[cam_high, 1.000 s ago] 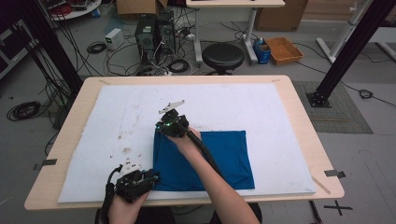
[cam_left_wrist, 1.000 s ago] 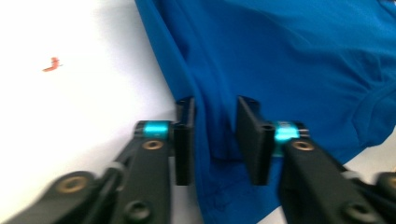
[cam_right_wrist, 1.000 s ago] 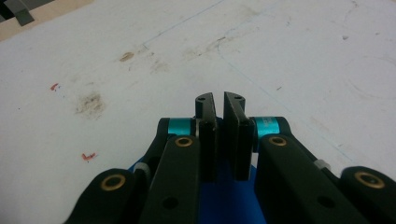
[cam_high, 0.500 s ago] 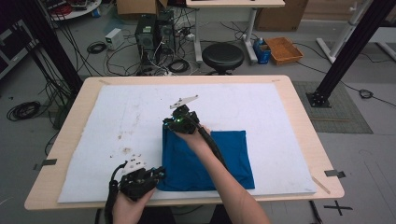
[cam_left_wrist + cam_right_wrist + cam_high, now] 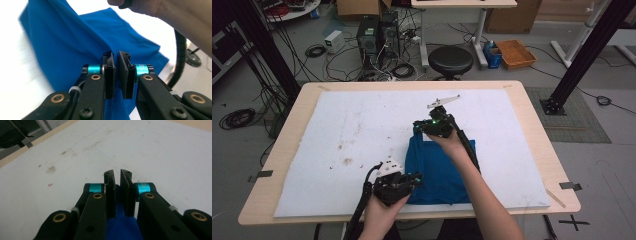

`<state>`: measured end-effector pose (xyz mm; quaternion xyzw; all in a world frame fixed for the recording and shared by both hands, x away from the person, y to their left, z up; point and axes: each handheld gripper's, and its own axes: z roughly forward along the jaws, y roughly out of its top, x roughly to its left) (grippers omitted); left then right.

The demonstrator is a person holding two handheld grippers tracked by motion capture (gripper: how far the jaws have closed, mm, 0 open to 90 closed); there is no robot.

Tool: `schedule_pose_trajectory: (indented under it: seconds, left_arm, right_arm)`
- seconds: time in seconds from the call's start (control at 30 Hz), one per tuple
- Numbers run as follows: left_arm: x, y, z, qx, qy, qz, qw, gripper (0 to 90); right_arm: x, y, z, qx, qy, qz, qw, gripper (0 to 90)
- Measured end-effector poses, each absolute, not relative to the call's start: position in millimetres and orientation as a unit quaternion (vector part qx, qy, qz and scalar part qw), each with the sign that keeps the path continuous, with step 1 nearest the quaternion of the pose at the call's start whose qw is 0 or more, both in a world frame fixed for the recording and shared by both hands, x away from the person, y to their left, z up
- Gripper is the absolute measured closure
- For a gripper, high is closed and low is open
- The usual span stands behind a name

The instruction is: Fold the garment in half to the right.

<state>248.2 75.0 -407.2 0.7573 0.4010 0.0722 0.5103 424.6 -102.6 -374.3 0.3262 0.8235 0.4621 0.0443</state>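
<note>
From the high view, the blue cloth lay on the white mat that covered the counter, stretched between the two claws: the left claw sat at the cloth's near left corner, and the right claw at its far left corner, well apart from the first. That view was too distant to tell how the jaws stood.

The left gripper view supplied it. The left claw had its jaws drawn almost together, pinched on a raised ridge of the blue cloth; they had just been closing, with the fabric between them. From the pinch the cloth ran up and away ahead of the claw, spreading out to the left and right of it, and fabric also showed below between the arms. A hand and a black cable crossed beyond the claw at the upper right.

The right gripper view showed what the others hid. The right claw was likewise nearly closed, with a fold of the blue cloth caught low between its jaws, toward their base, while the tips stood bare. Ahead of that claw lay the stained white mat, and the counter's wooden edge ran beyond at the upper left.
</note>
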Motion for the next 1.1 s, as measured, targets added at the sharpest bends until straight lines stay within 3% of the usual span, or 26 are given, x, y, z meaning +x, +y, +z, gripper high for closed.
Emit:
schedule_pose_trajectory:
  seconds: [0.63,1.03,1.1]
  left_arm:
    - [267.5,-27.8,-420.1,0.767,0.373,0.014,0.522,83.3]
    - [269.6,-57.8,-433.5,0.775,0.365,0.009,0.516,83.3]
    - [270.2,-61.7,-434.5,0.775,0.365,0.016,0.516,83.3]
  right_arm:
    - [430.2,-207.2,-383.7,0.358,0.828,0.429,0.055,82.9]
    - [429.8,-243.5,-396.3,0.390,0.827,0.398,0.073,83.0]
    - [427.8,-242.9,-395.6,0.394,0.828,0.389,0.085,78.8]
